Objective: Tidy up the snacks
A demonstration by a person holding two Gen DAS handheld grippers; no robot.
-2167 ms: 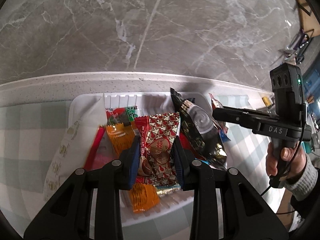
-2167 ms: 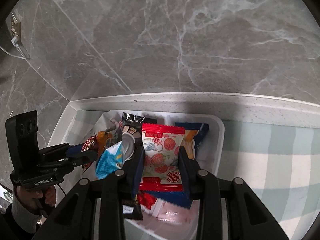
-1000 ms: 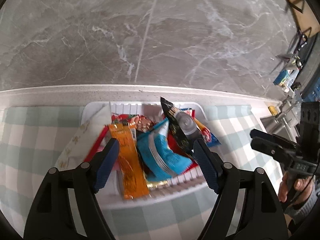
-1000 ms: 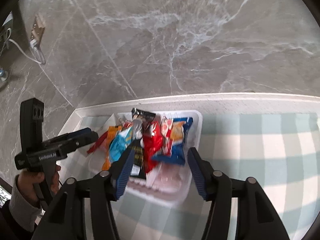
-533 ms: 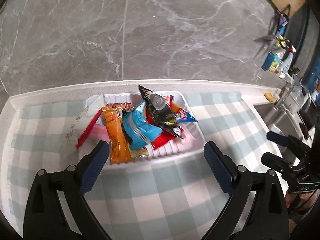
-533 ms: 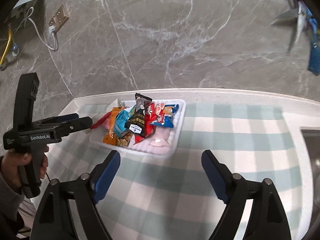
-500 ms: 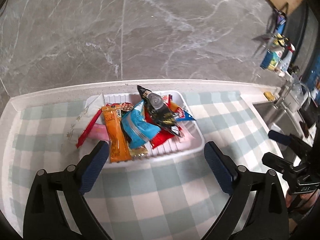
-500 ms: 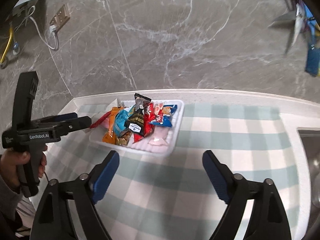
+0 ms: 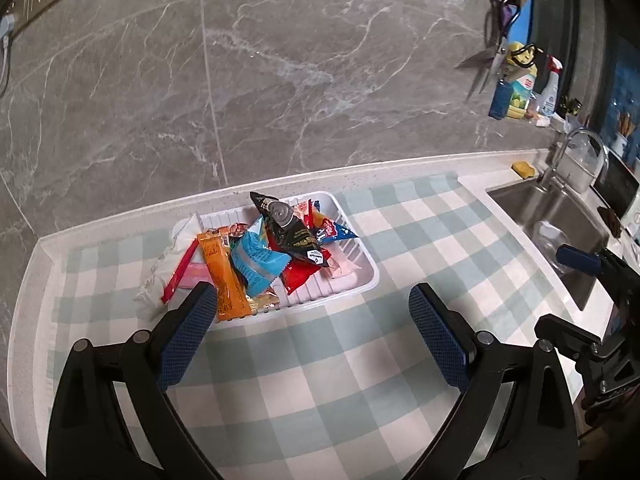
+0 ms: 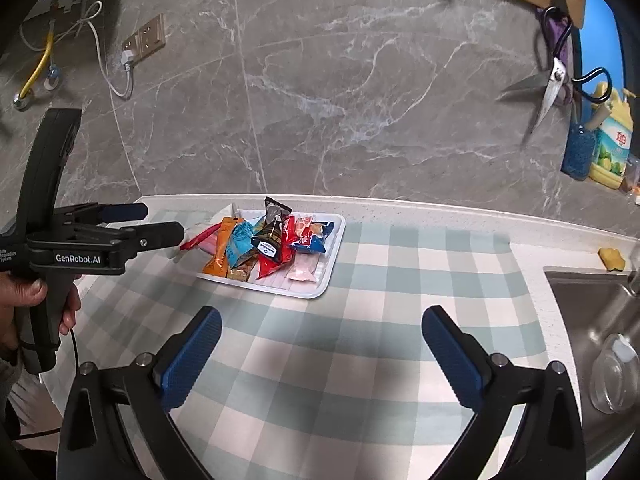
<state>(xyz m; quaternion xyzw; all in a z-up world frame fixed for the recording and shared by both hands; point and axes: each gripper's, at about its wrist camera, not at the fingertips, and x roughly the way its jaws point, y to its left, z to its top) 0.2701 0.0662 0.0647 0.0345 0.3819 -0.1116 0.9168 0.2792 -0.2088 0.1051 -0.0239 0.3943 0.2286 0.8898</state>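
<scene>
- Left wrist view: left hand-held gripper (image 9: 312, 334) spread wide, nothing between the blue pads, above the checked cloth (image 9: 320, 368) on the tabletop (image 9: 472, 162).
- White tray (image 9: 370, 280) sits just past the fingertips, near the back wall. Snacks heaped inside: orange packet (image 9: 224, 276) at the left, light-blue packet (image 9: 256, 262) beside it, black packet (image 9: 290, 228) on top of the pile, red packet (image 9: 298, 276) under the black one, blue-and-red packet (image 9: 334, 234) towards the right.
- A thin red stick packet (image 9: 180, 270) and a clear wrapper (image 9: 160, 268) hang over the tray's left end.
- Sink (image 9: 560, 220) at the right of the tabletop; right hand-held gripper (image 9: 580, 262) is at the right edge of this view, its state cannot be judged from here.
- Right wrist view: right hand-held gripper (image 10: 322, 340) also wide open and holding nothing, over the cloth (image 10: 360, 344), well apart from the tray (image 10: 332, 268).
- Same snack pile in the tray, black packet (image 10: 272, 232) on top, pink packet (image 10: 304, 270) at the near side.
- Left hand-held gripper (image 10: 160, 224) shows at the left, held in a hand (image 10: 36, 300), fingertips near the tray's left end, not touching.
- Scissors (image 10: 550, 88) hang on the wall at right.
</scene>
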